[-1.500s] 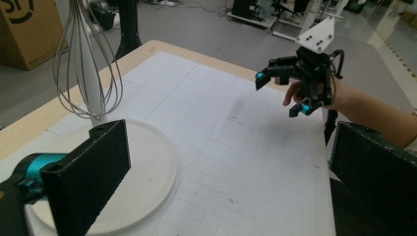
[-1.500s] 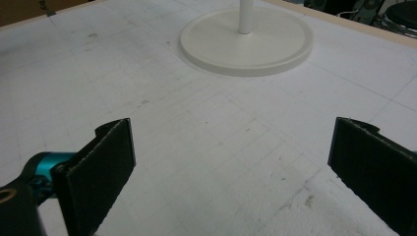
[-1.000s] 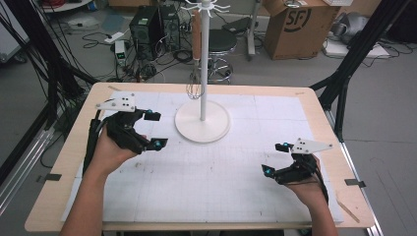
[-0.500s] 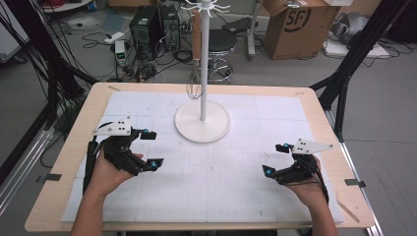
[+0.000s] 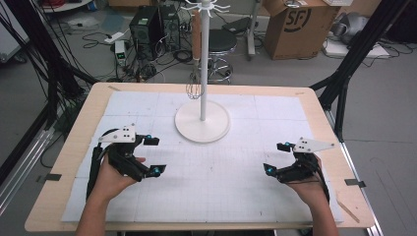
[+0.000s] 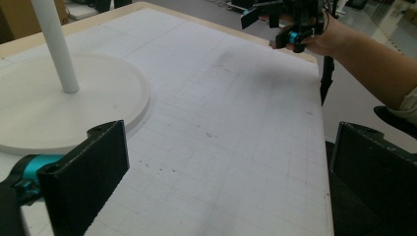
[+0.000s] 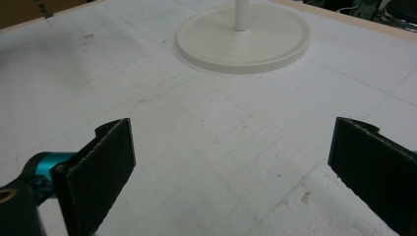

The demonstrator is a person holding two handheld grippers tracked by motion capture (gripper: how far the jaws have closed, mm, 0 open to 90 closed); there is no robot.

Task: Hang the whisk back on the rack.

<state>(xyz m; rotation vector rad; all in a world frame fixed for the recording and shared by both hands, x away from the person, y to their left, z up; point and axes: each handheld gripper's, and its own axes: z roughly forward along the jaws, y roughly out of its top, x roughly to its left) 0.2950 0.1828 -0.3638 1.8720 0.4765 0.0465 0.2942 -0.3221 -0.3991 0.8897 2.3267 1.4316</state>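
"SF" on cardboard box (image 5: 300, 24)

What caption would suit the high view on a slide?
Two hand-held grippers, left gripper and right gripper, rest open on a white mat before a stand holding a whisk.

A cardboard box (image 5: 293, 25) is seen on the floor beyond the table's far edge, with a black stool (image 5: 221, 45) just left of it. A computer tower (image 5: 143, 25) (dark, with cables strewn around it) is placed farther left. Black frame legs (image 5: 352, 63) are set at the right.
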